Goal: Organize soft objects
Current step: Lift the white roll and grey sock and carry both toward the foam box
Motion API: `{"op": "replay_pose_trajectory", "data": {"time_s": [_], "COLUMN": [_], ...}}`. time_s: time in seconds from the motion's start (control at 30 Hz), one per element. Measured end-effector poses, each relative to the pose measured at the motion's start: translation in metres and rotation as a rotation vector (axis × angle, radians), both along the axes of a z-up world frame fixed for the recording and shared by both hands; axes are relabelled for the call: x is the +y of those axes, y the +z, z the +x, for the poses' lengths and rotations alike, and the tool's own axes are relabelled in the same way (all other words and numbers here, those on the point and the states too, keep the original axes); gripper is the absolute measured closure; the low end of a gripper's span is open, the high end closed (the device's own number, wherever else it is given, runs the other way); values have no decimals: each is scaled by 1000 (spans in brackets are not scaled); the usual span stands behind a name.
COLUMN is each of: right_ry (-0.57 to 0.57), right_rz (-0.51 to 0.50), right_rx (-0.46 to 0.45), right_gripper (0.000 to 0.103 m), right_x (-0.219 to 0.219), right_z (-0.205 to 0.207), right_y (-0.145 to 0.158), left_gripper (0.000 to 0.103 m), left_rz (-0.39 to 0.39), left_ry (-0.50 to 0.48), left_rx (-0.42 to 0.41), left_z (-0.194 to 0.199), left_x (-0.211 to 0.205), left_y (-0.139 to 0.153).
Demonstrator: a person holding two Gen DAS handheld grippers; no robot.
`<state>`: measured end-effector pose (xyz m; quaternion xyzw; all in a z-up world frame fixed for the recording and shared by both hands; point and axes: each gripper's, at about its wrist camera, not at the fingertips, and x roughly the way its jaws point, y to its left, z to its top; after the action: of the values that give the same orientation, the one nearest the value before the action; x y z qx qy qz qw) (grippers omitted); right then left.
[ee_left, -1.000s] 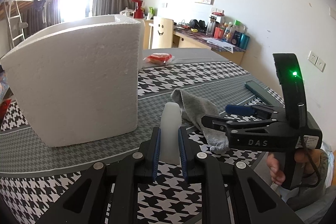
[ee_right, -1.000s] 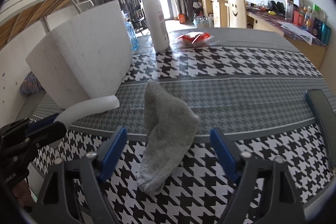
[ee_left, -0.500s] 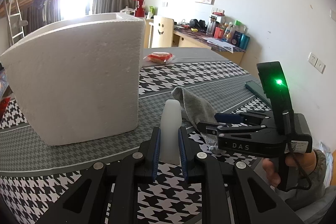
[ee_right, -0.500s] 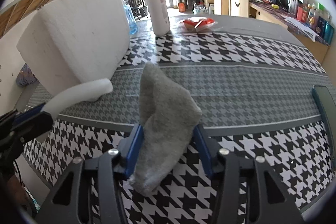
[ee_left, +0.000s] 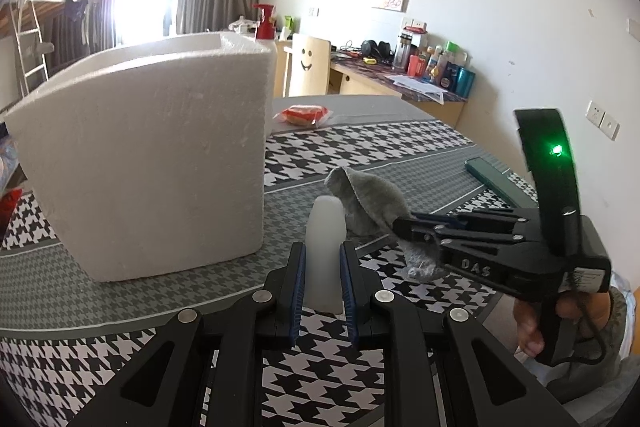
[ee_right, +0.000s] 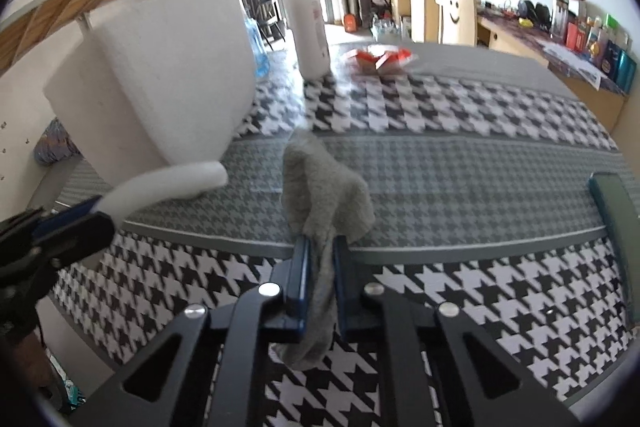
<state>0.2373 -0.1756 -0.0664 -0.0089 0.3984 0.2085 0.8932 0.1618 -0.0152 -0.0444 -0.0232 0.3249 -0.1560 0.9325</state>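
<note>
The right gripper [ee_right: 320, 267] has just been closing, and its blue pads now pinch the grey sock [ee_right: 324, 195] near its middle, the cloth bunched between them with one end drooping below the jaws and the other standing up beyond the tips. The left gripper [ee_left: 323, 279] is clamped on a white foam tube [ee_left: 325, 247], which juts forward past its fingers toward the base of the white foam box [ee_left: 152, 163]. Both soft things sit low over the houndstooth tablecloth [ee_right: 460, 163], just in front of the box, whose open top is above the level of either gripper. The likely trouble is in the lift: the sock is held by a thin fold, so it could slide out if the pinch catches only the top layer, and its hanging end may drag on the cloth or snag the box rim on the way in. The tube is long and bendy, so its free end could knock the box wall and push the light box back. From the right wrist view, which is slightly blurred, I cannot tell whether the sock's lower end is touching the table. The bottle [ee_right: 306, 27] and snack packet [ee_right: 380, 57] stand well apart.
</note>
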Motion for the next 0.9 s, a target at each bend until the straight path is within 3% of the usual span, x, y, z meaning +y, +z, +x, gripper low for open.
{"op": "replay_pose_trajectory", "data": {"time_s": [0.9], "right_ry": [-40], "right_rz": [67], "right_rx": [-161], "right_gripper": [89], "right_x": [-19], "right_z": [-34], "right_y": [53], "left_gripper": [85], "left_rz": [3], "left_ry": [-17], "left_rx": [-100], "left_z": [-11], "left_x": [-8], "left_y": [32]}}
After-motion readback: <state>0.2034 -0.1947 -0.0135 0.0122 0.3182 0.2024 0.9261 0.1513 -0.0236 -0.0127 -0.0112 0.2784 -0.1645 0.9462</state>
